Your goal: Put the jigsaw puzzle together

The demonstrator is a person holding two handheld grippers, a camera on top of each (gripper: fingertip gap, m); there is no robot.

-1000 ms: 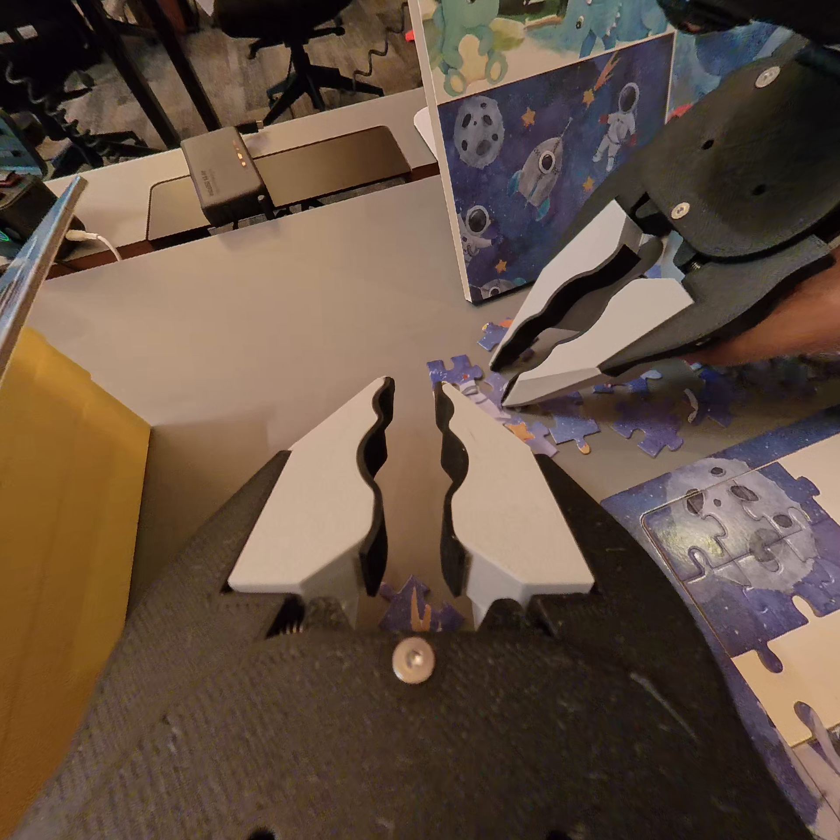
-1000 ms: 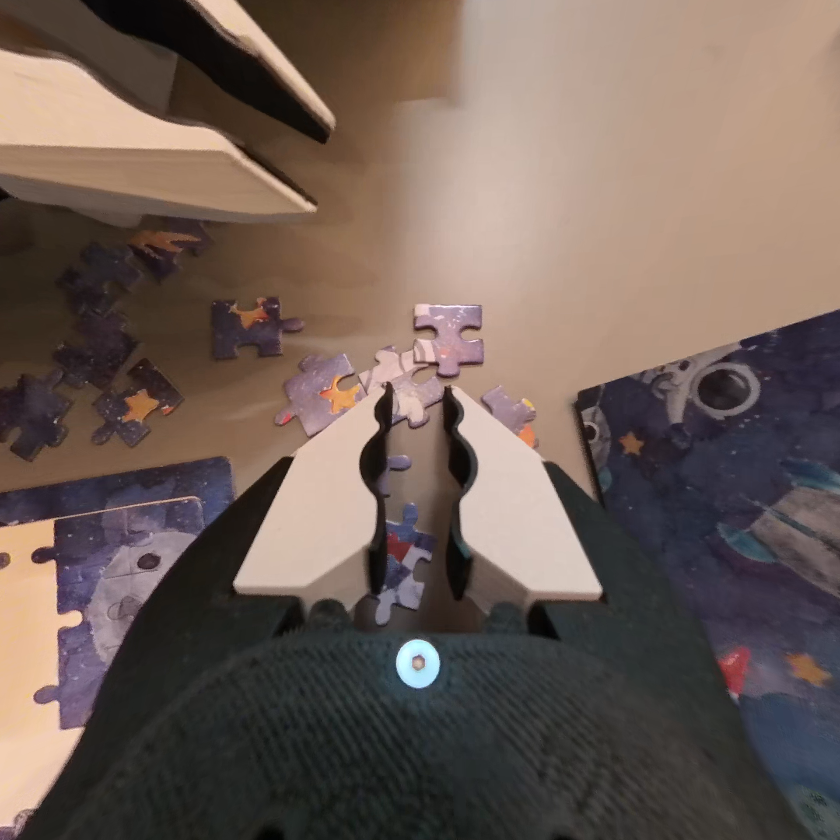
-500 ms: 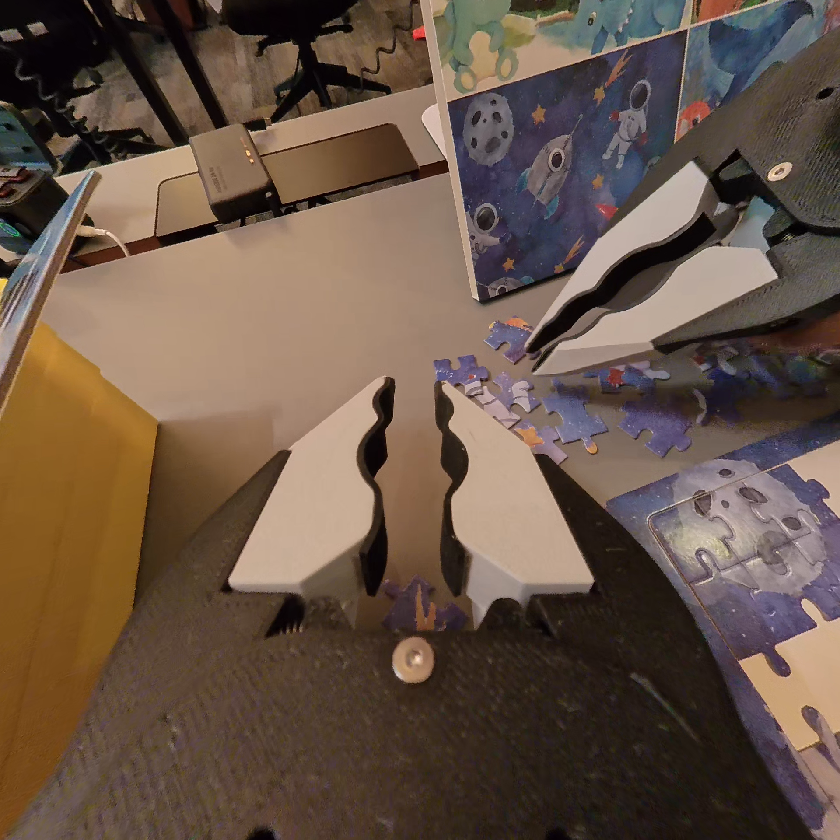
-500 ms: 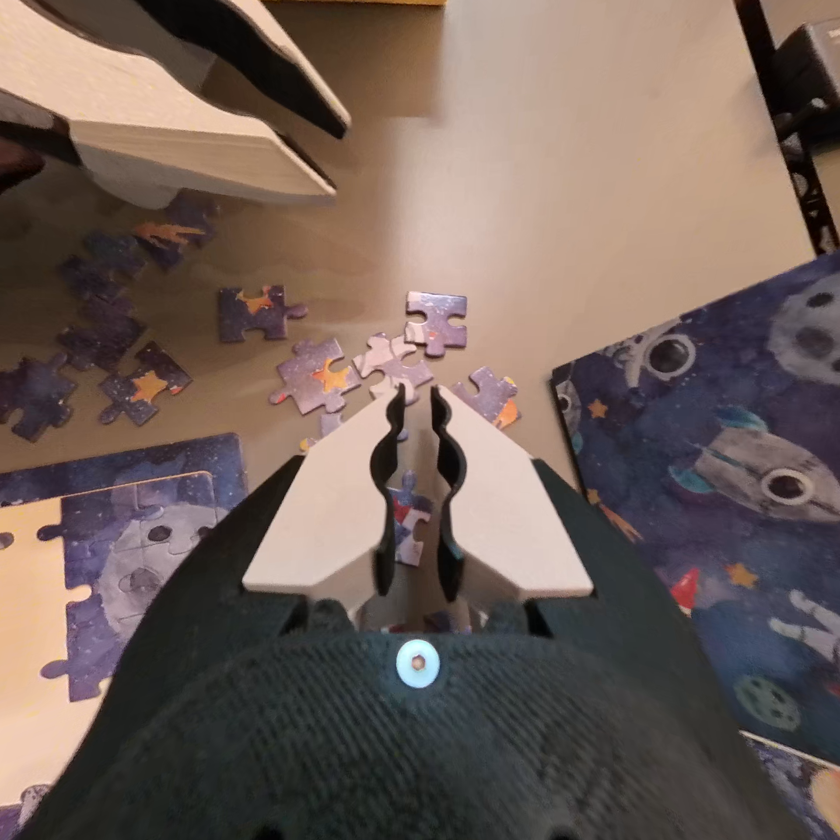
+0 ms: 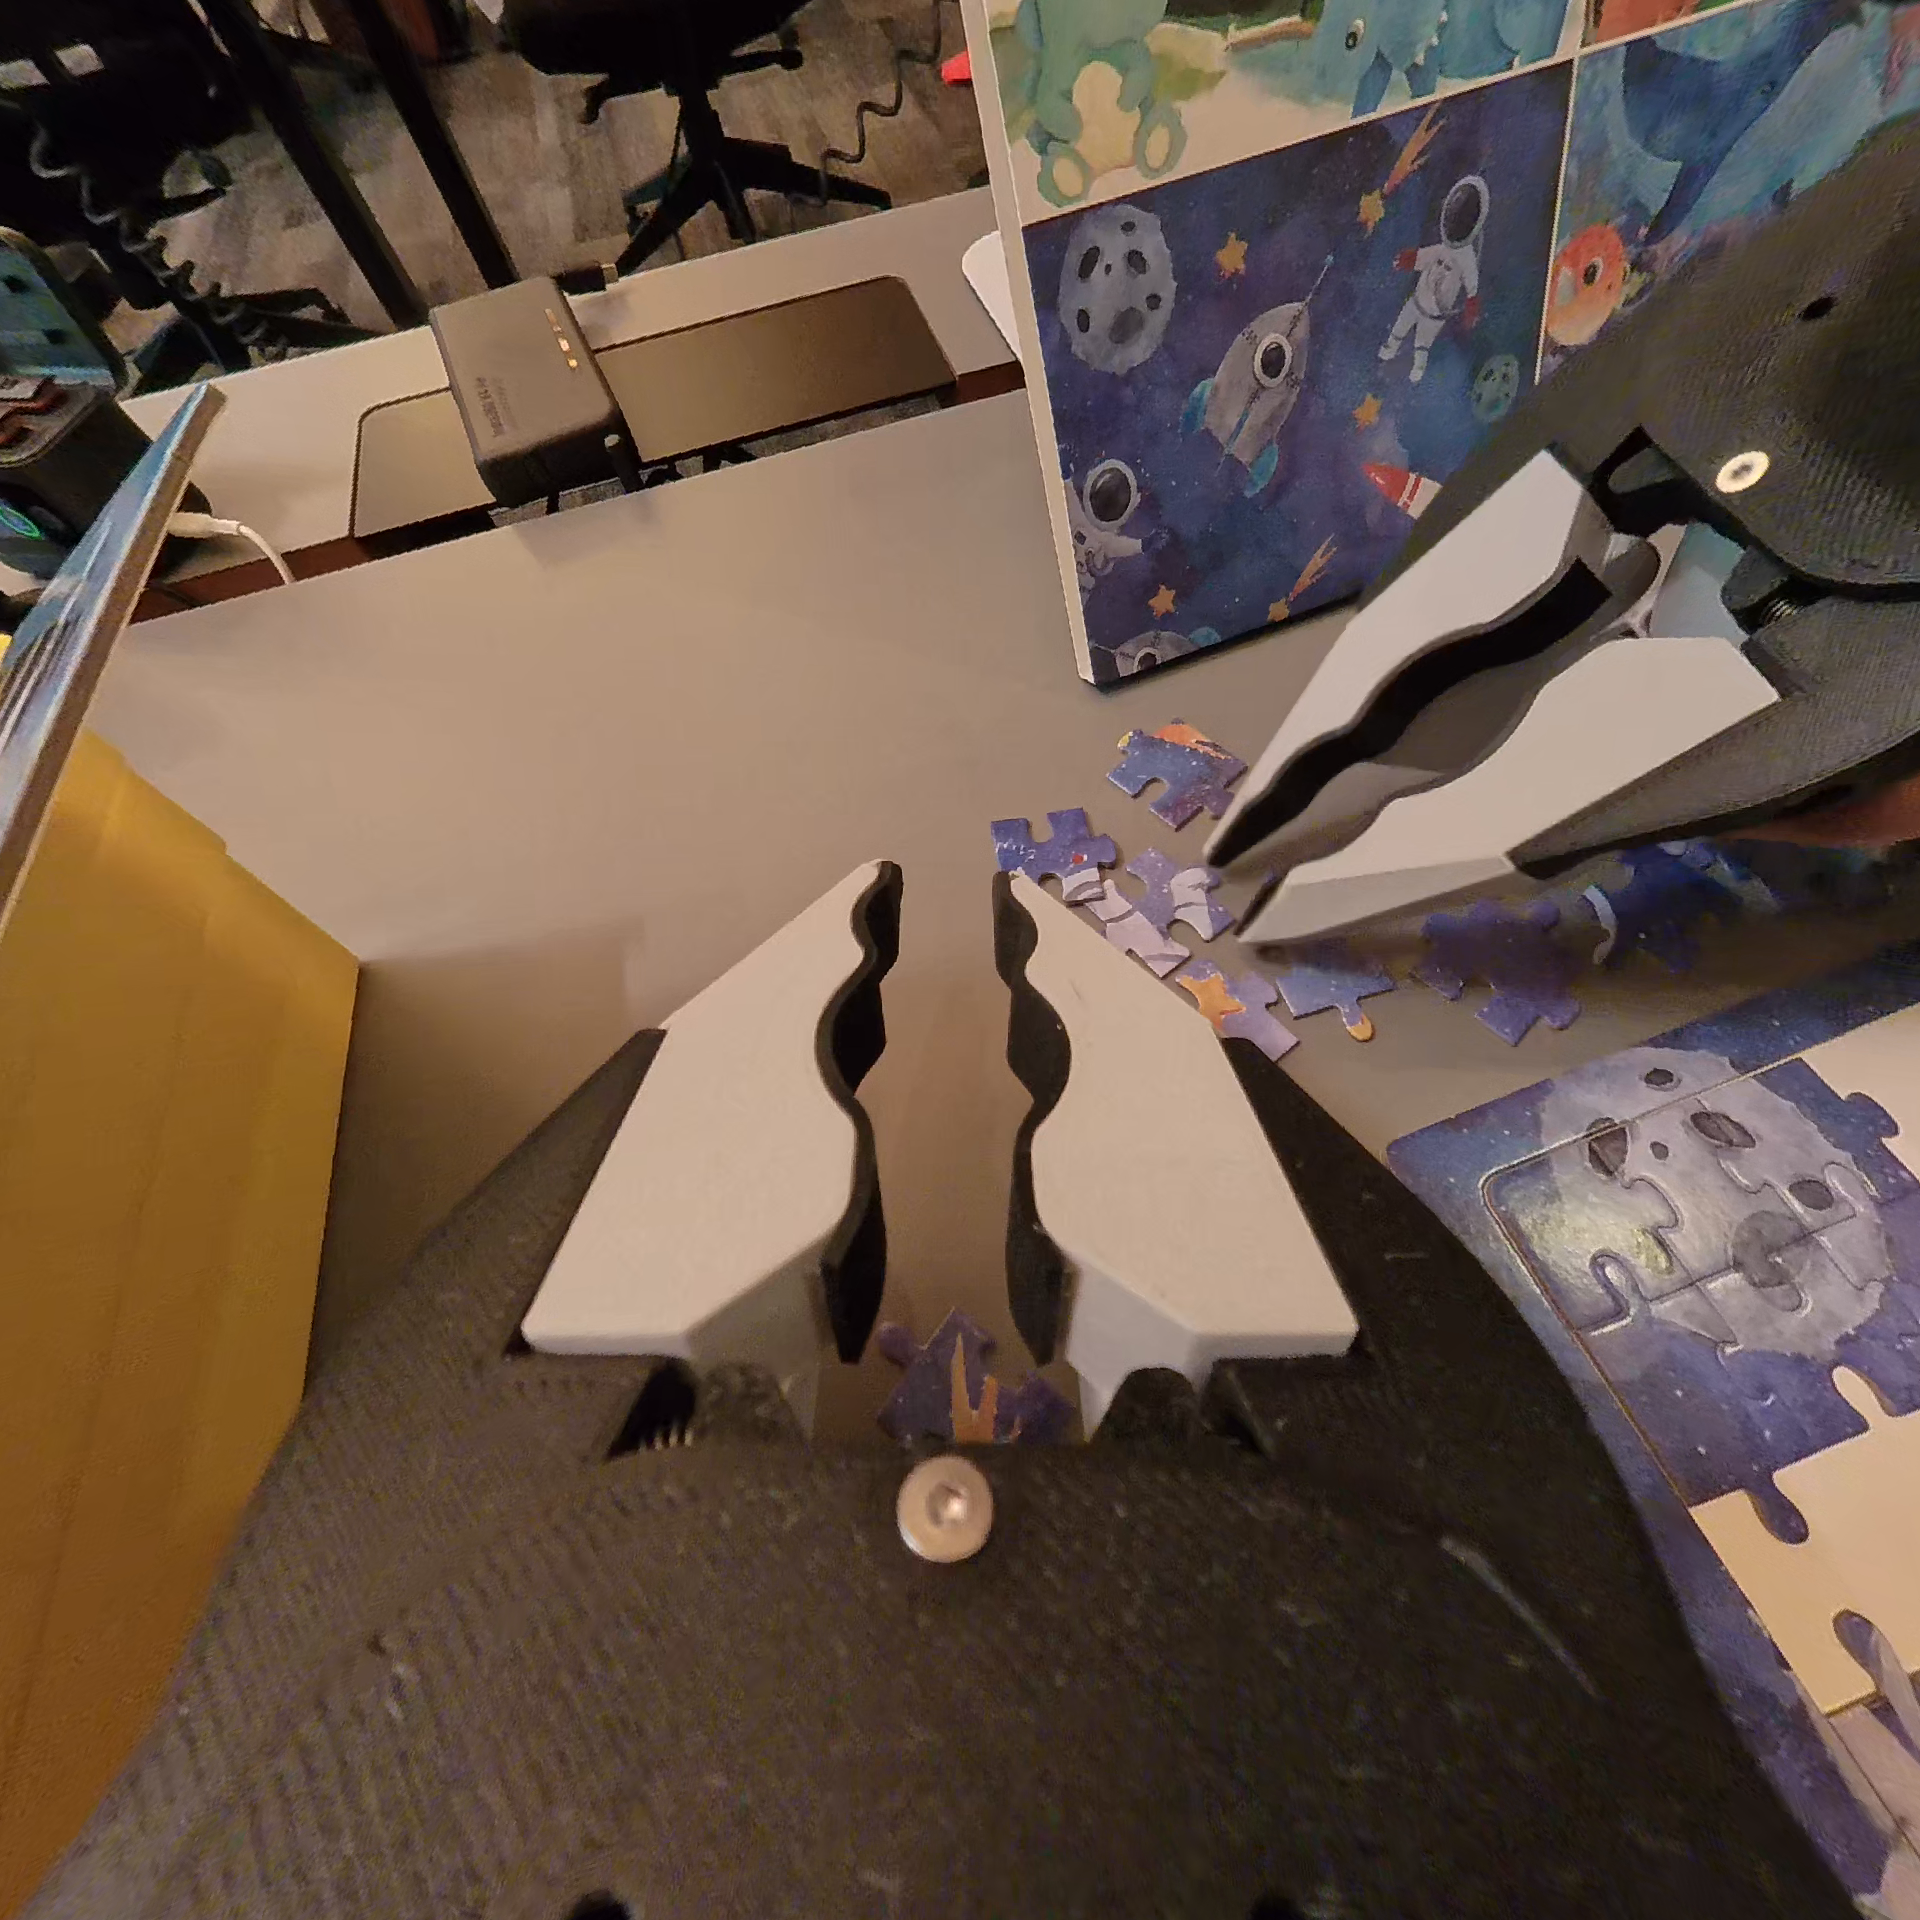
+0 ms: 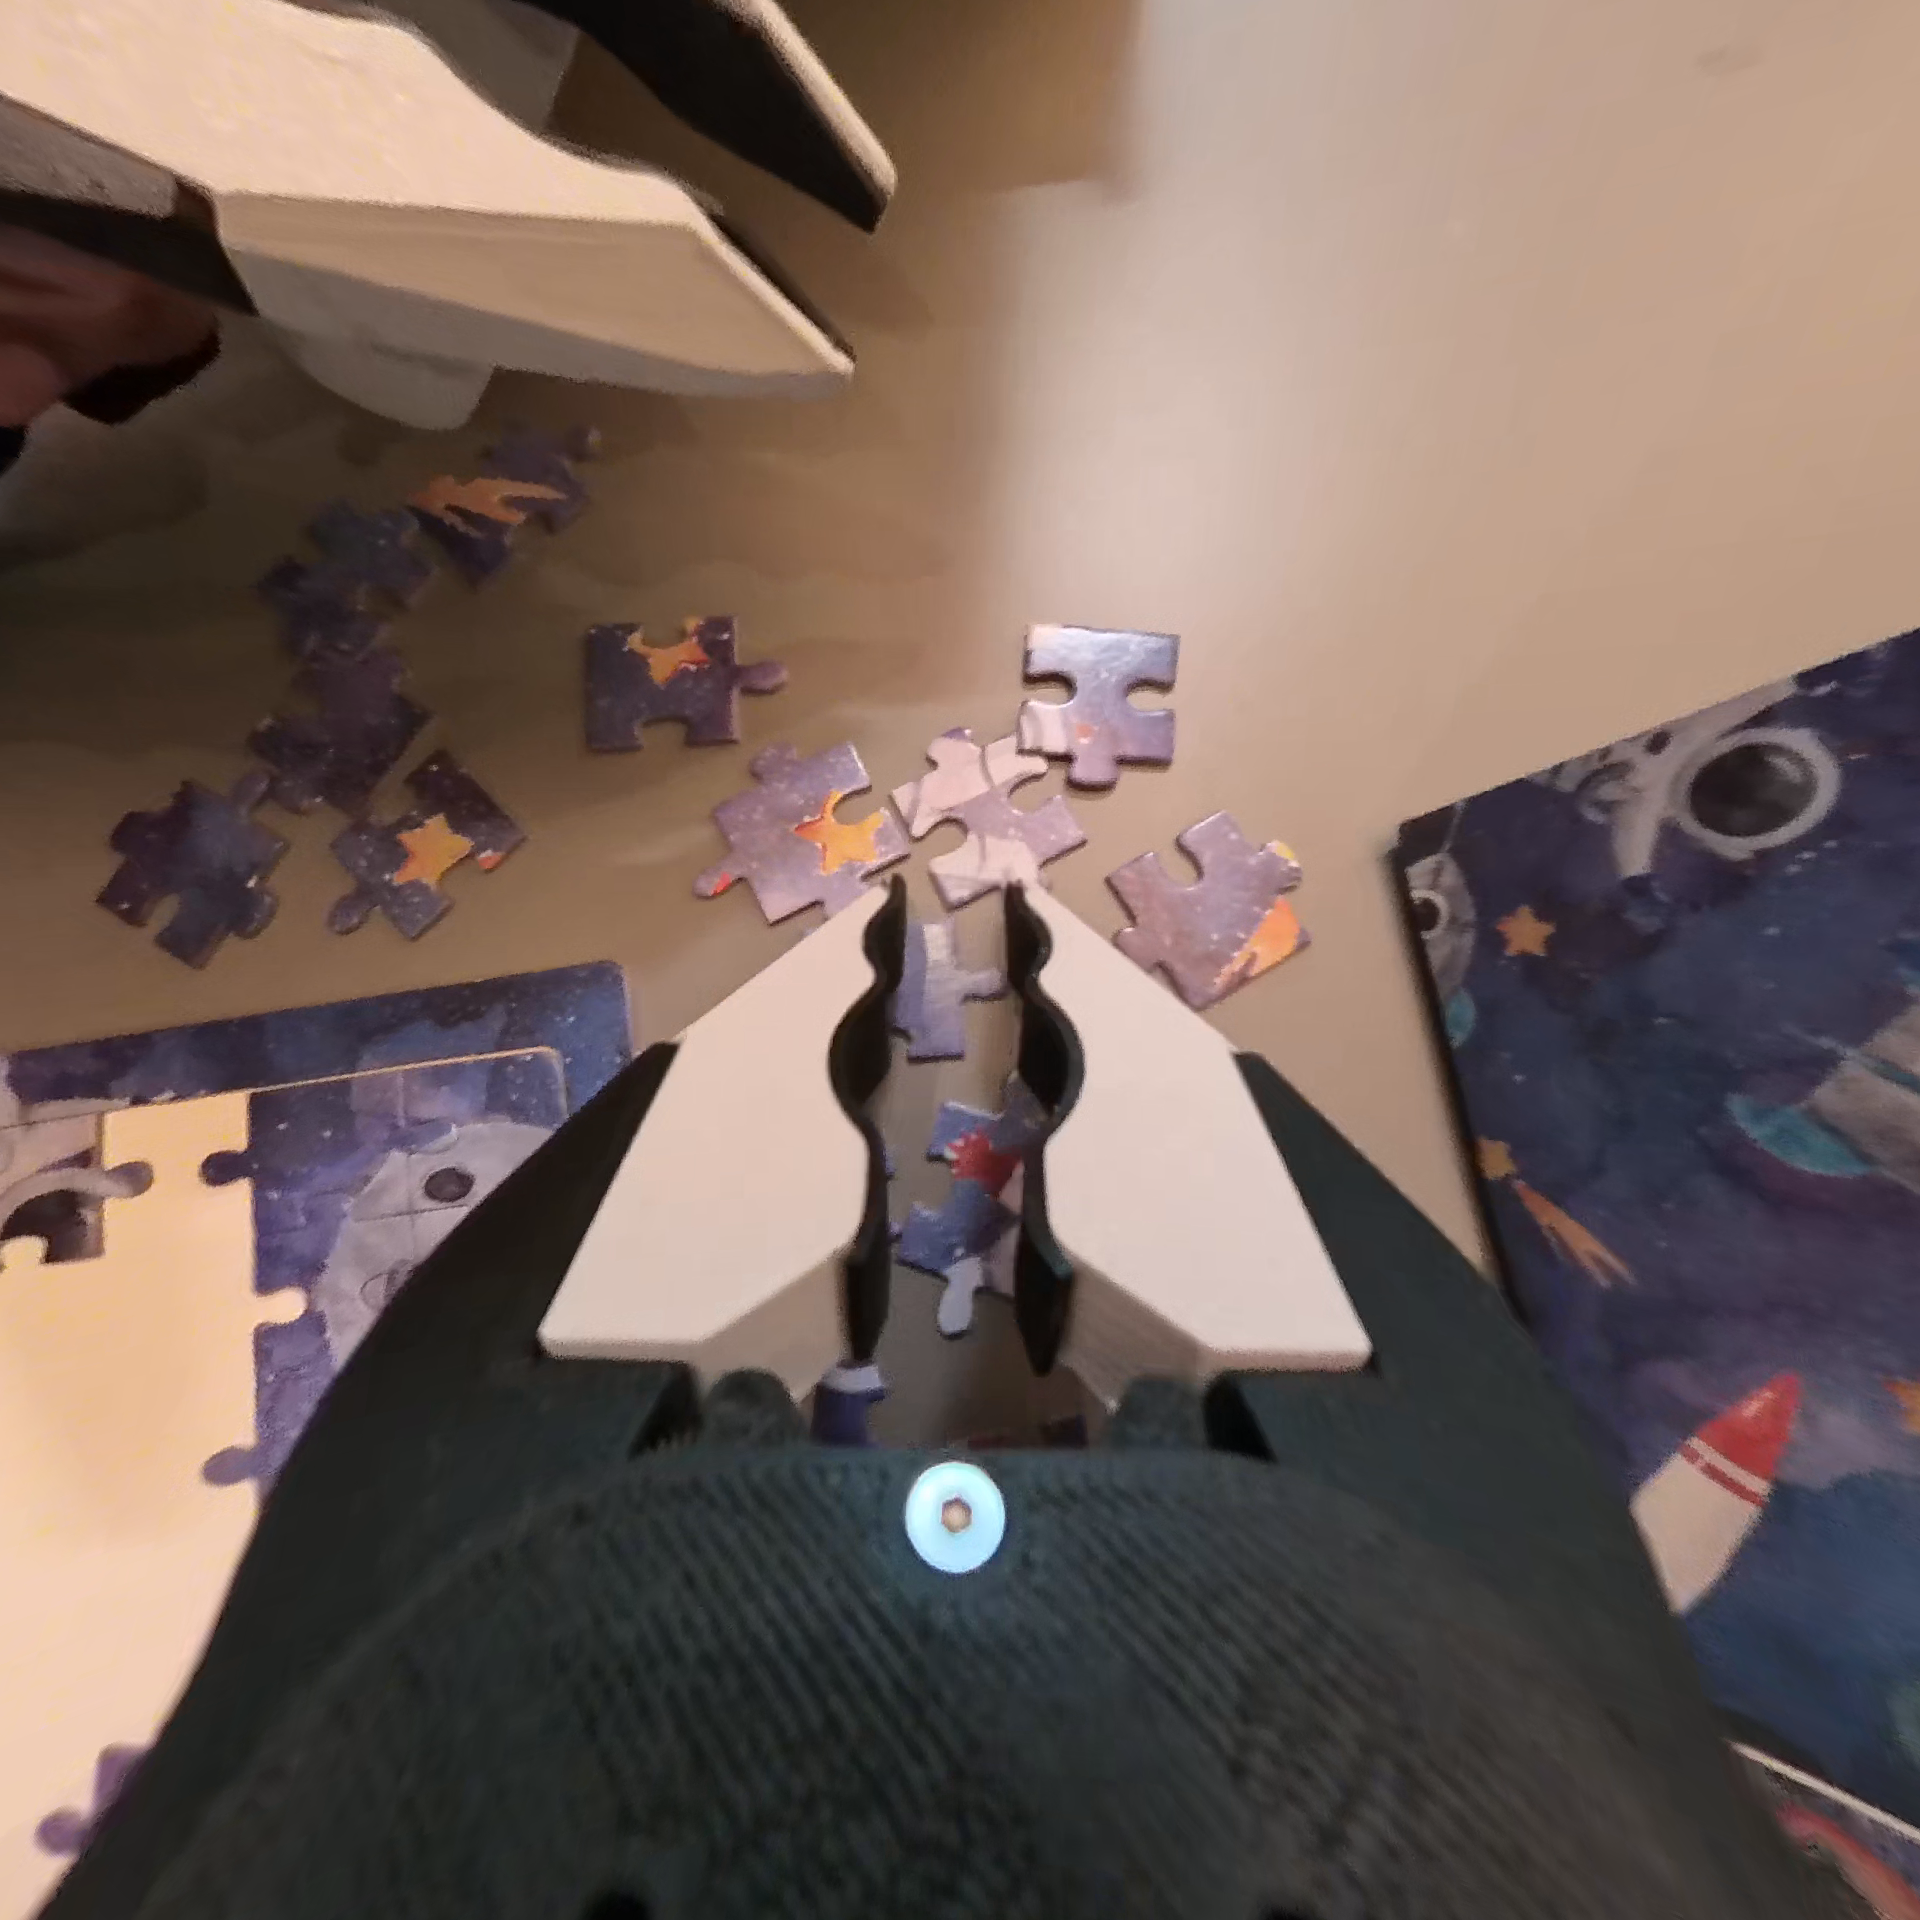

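Several loose blue space-themed puzzle pieces (image 5: 1184, 894) lie on the grey table (image 5: 623, 727). My left gripper (image 5: 940, 878) is open and empty, hovering just left of the pieces, with one piece (image 5: 966, 1392) on the table under its finger bases. My right gripper (image 6: 951, 894) is open above the pile (image 6: 987, 821). The pieces (image 6: 935, 987) seen through its gap lie on the table, untouched by the pads. In the left wrist view the right gripper (image 5: 1242, 883) is tilted down, tips just over the pieces and nothing between them. The left gripper (image 6: 868, 286) shows at the top left of the right wrist view.
A partly filled puzzle board (image 5: 1662, 1247) lies at the right; it also shows in the right wrist view (image 6: 312, 1091). An upright picture panel (image 5: 1247, 395) stands behind the pieces. A yellow sheet (image 5: 135, 1143) lies at the left. A black box (image 5: 525, 390) sits on the far desk. The gap from one gripper's tips to the other's is roughly 9 cm.
My right gripper lifted off the pieces and narrowed with nothing in it, then widened and dropped back towards the pile. My left gripper has barely moved.
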